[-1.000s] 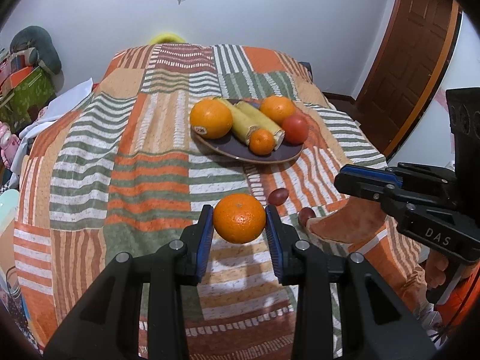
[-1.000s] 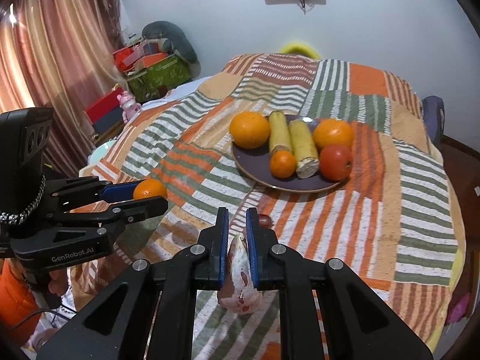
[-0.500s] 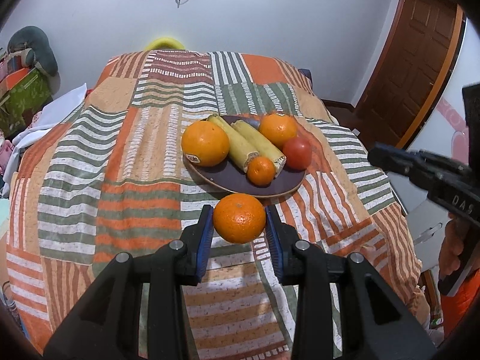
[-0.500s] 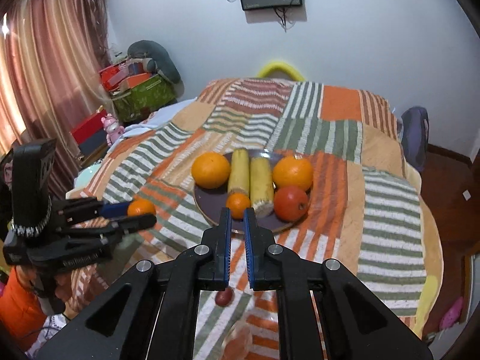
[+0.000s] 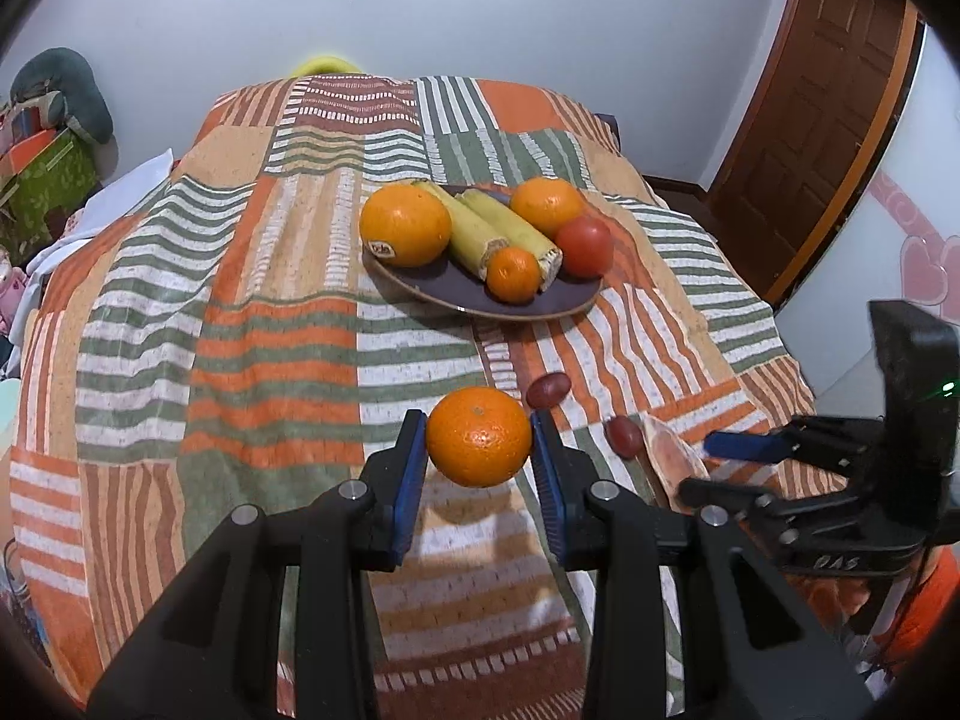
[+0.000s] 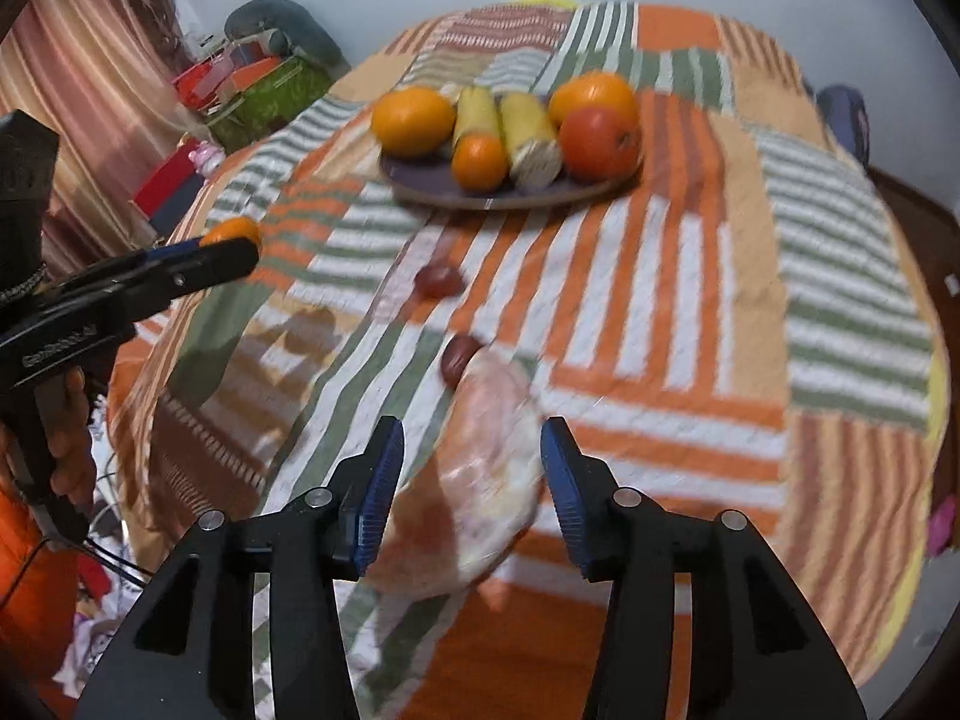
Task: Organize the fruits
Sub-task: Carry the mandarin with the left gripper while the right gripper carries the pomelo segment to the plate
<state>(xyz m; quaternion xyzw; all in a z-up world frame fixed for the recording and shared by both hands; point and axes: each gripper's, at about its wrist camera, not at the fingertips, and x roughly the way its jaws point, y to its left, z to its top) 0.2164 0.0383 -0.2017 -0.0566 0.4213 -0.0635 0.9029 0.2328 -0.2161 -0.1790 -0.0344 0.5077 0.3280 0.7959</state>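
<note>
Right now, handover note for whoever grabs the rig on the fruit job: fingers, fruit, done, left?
Left gripper: shut on a small orange, held above the bedspread, short of the plate.
Right gripper: fingers opening, with a pale pink fruit between them, pads not pressing on it; blurred view.
Plate: two big oranges, a small one, two bananas, a tomato.
Loose on the bedspread: two dark red fruits.
Left: plate the held orange, the pink fruit and both red ones.
</note>
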